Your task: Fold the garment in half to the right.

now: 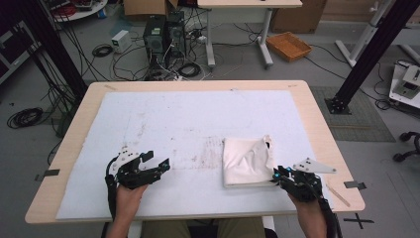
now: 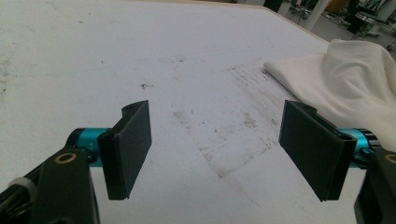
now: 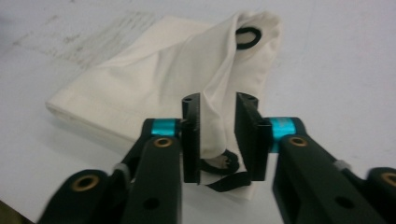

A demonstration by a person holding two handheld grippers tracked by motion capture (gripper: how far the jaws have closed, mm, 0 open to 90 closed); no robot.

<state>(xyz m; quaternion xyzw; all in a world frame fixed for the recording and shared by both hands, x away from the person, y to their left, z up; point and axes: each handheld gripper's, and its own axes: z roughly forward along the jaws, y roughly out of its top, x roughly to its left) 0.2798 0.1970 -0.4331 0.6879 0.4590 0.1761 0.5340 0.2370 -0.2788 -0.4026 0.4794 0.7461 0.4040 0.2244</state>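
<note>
At the near right of the table, I'm holding my right gripper slightly parted around the cloth's corner, not pinching; my left gripper is gaping wide, empty.

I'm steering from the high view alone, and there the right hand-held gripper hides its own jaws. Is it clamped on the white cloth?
Observer: It doesn't look clamped. In the right gripper view, the right hand-held gripper has its jaws partly open on either side of a raised fold of the white cloth, and the pads don't seem to squeeze it.
Operator: Is anything else near those jaws that I could snag?
Observer: Yes. A black strap lies at the cloth's near edge, just below the jaws.
</note>
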